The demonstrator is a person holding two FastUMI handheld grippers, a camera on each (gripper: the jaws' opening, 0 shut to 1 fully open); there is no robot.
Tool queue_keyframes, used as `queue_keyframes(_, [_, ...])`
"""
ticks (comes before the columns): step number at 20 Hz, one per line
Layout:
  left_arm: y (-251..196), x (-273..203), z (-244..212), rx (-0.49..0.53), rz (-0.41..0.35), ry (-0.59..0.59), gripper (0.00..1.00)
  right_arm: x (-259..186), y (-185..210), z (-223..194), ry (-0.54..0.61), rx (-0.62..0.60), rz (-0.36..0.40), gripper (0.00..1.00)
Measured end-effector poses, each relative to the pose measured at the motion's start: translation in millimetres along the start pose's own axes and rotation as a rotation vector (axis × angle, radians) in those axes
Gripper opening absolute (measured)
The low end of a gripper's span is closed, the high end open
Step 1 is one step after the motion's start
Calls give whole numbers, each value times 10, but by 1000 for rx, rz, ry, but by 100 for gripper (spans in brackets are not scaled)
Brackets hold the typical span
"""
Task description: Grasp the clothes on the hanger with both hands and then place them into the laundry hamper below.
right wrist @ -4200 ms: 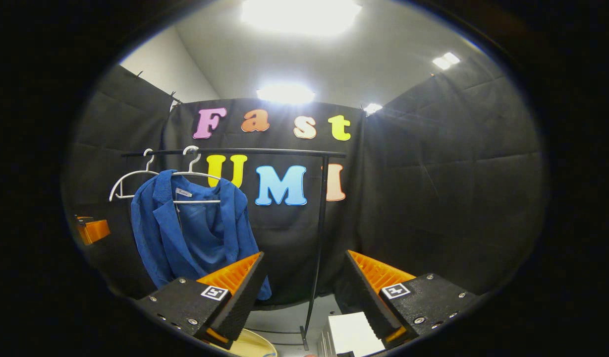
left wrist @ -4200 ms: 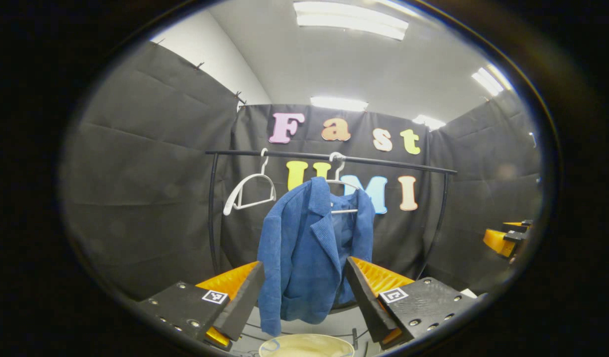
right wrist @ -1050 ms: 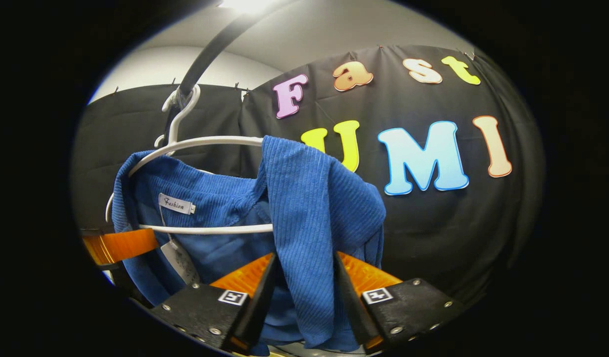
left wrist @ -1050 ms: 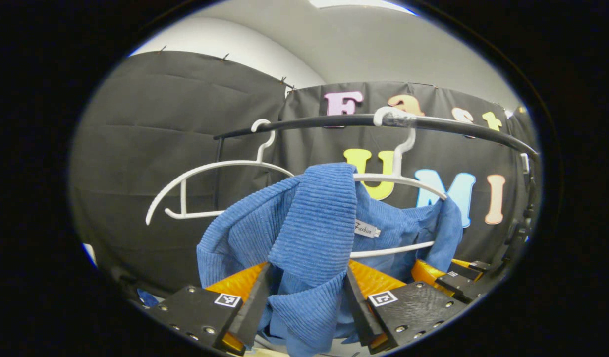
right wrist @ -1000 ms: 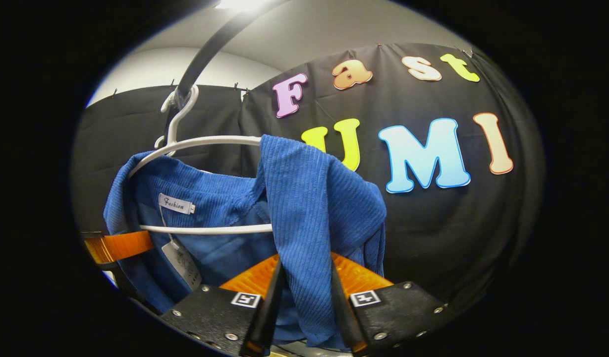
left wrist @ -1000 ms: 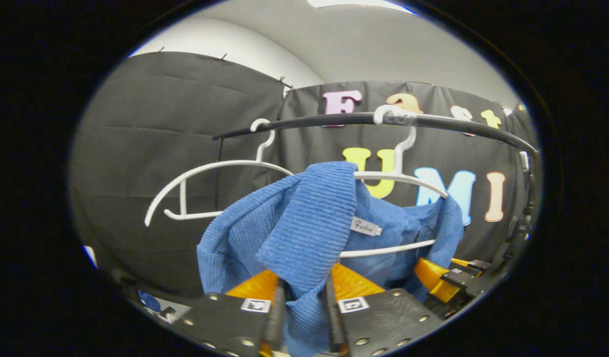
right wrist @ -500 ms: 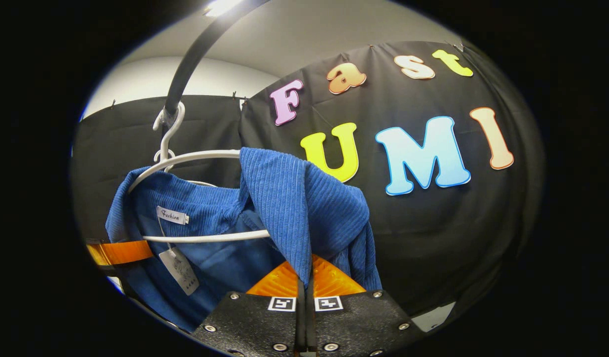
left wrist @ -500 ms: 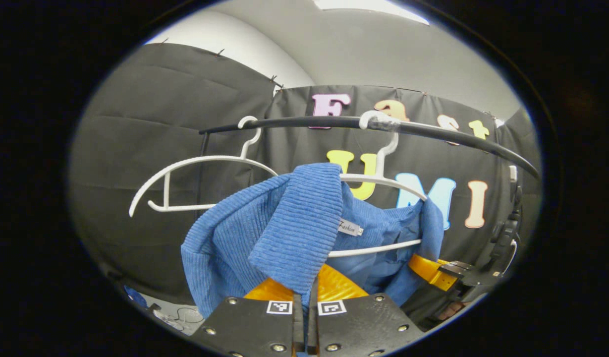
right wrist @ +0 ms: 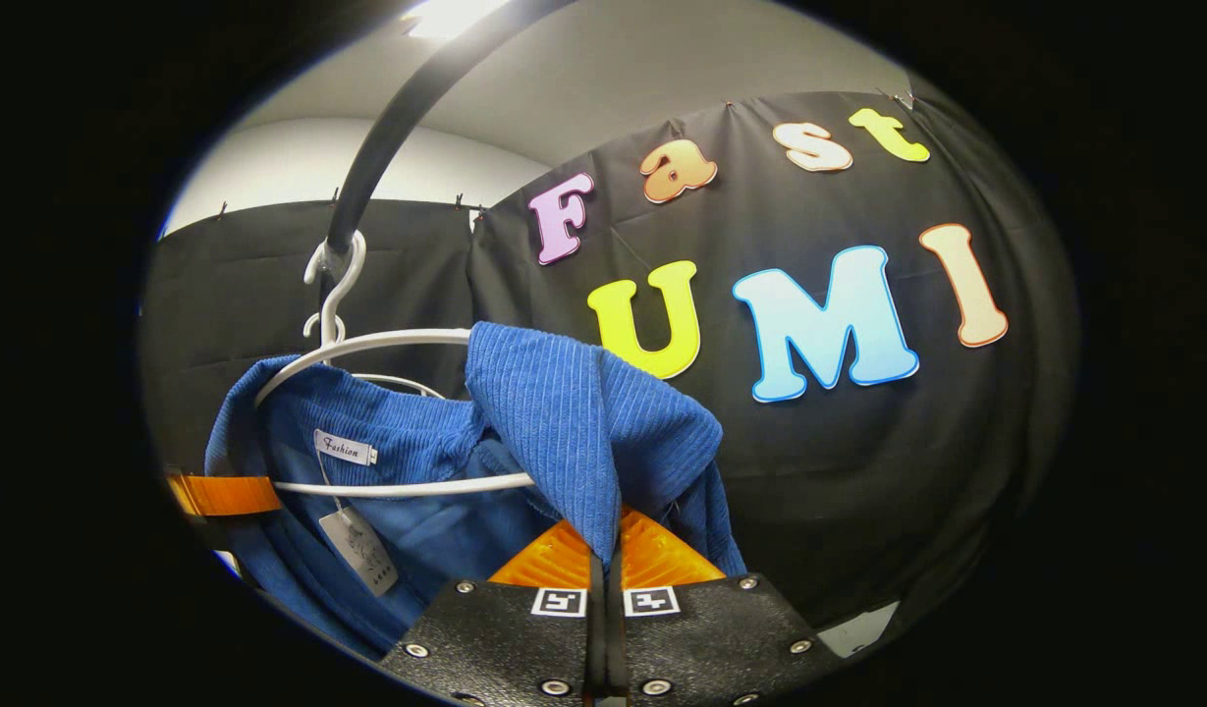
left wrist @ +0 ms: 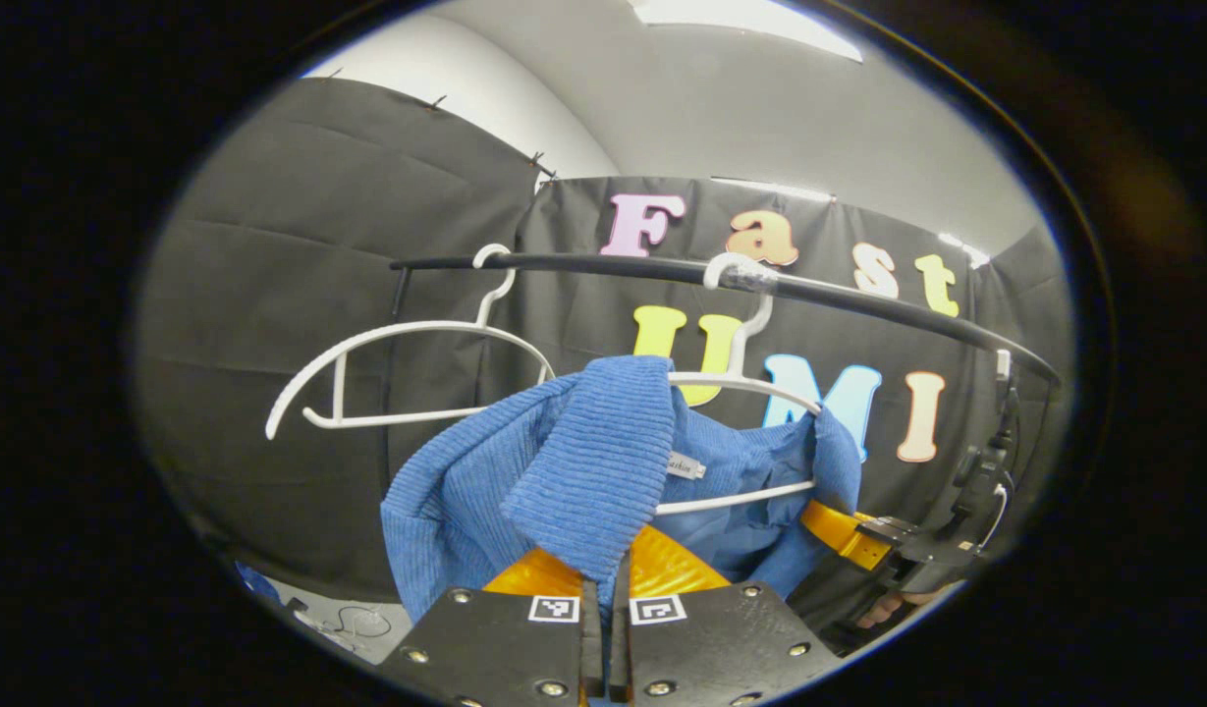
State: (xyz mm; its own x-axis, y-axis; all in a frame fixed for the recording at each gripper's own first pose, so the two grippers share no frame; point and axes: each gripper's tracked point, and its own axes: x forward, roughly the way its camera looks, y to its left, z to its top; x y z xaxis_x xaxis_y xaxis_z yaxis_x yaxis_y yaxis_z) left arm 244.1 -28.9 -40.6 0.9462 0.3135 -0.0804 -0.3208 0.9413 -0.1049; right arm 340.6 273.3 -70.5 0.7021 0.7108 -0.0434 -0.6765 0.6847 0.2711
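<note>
A recording booth: black cloth walls (left wrist: 299,245), clothes rail (left wrist: 603,265).

Left gripper view: camera rides left tongs (left wrist: 604,599), looks up and forward, very close to blue jacket (left wrist: 574,471) on white hanger (left wrist: 750,378) under black rail (left wrist: 603,265). Right gripper view: camera rides right tongs (right wrist: 604,579), close at jacket's (right wrist: 564,412) other shoulder, tilted upward. Both share jacket, hanger (right wrist: 367,344), rail (right wrist: 387,128).
</note>
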Motion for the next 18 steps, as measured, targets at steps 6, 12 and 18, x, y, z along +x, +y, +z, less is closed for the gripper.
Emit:
queue_keyframes(6, [312, -140, 276, 11, 43, -53, 4, 65, -224, 98, -25, 19, -55, 0])
queue_keyframes(12, [636, -211, 660, 58, 94, -112, 5, 162, -313, 195, -59, 20, -99, 0])
queue_keyframes(18, [908, -191, 827, 96, 108, -102, 5, 167, -387, 241, -120, 28, -126, 0])
